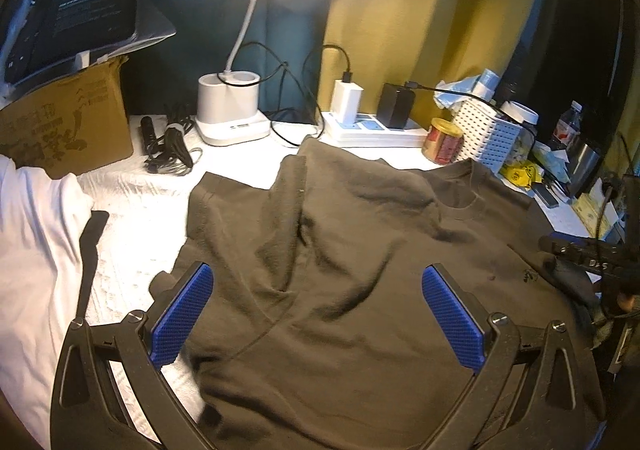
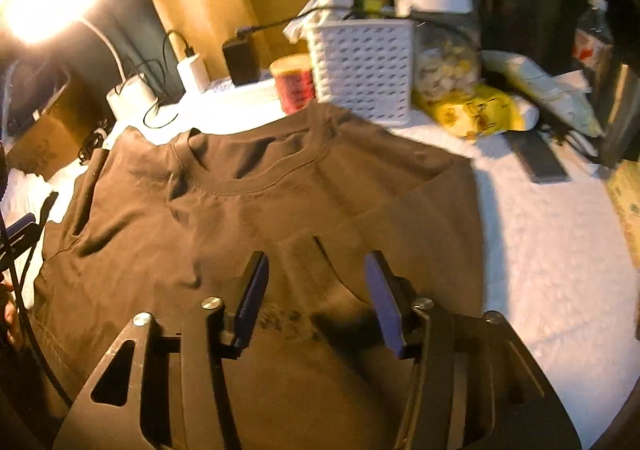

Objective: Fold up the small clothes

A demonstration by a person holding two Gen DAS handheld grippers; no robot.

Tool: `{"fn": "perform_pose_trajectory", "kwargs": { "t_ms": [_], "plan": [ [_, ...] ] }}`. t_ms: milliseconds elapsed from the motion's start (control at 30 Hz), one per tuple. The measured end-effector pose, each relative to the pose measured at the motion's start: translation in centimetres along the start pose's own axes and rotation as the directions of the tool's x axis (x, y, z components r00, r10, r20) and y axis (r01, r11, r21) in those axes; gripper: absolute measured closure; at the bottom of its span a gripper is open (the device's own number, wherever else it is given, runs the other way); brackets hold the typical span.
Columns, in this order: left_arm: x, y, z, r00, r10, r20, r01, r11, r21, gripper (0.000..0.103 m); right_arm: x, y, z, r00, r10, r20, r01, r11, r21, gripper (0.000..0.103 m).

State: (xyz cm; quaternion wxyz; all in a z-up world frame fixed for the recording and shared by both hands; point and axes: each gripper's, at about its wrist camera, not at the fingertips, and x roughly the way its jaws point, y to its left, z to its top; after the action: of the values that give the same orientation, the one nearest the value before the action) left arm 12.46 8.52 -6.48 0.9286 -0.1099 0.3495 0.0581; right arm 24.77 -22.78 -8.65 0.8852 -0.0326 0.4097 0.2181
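Dark olive-brown cotton T-shirt lies flat on the white-covered table, collar end nearest the white perforated plastic basket. Looks like a sleeve fold: both sleeves seem already turned in over the body. Next probably needs a hem grab, then folding twd the basket. Left gripper wide open, holding nothing, above shirt. Right gripper about half open, nothing gripped.

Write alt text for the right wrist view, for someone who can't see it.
A brown t-shirt lies spread on a white-covered surface, one sleeve folded inward, with the right gripper open just above it. Behind the collar stand a white basket and a red tin.
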Motion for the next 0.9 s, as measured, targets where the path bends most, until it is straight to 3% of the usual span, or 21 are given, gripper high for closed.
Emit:
{"fn": "perform_pose_trajectory", "kwargs": {
  "t_ms": [300,500,533,567,600,900],
  "plan": [
    [0.0,-3.6,-0.5,0.999,-0.033,-0.016,0.034,0.998,0.049,0.0,-4.3,-6.6,-3.7,0.996,-0.086,-0.012,0.087,0.992,0.094,0.049],
    [-0.5,-5.3,-0.6,0.999,-0.035,-0.017,0.036,0.995,0.088,0.0,-4.1,-9.0,-5.7,0.997,-0.071,-0.02,0.074,0.983,0.167,0.049],
    [-0.6,-5.4,-0.6,0.999,-0.032,-0.018,0.033,0.995,0.09,0.0,-4.0,-9.1,-5.8,0.999,-0.047,-0.018,0.049,0.984,0.171,0.054],
    [-0.7,-5.5,-0.7,0.999,-0.027,-0.017,0.029,0.995,0.091,0.0,-4.0,-8.9,-5.9,1.0,-0.029,-0.01,0.03,0.986,0.162,0.065],
    [-0.8,-5.5,-0.7,1.0,-0.023,-0.017,0.025,0.996,0.09,0.0,-3.9,-8.5,-5.8,1.0,-0.017,-0.005,0.018,0.989,0.145,0.097],
    [-1.6,-4.4,-1.3,1.0,-0.004,-0.015,0.005,0.998,0.066,0.0,-6.0,-3.7,-6.0,0.999,0.005,0.045,-0.003,0.998,-0.058,0.097]
  ]
}}
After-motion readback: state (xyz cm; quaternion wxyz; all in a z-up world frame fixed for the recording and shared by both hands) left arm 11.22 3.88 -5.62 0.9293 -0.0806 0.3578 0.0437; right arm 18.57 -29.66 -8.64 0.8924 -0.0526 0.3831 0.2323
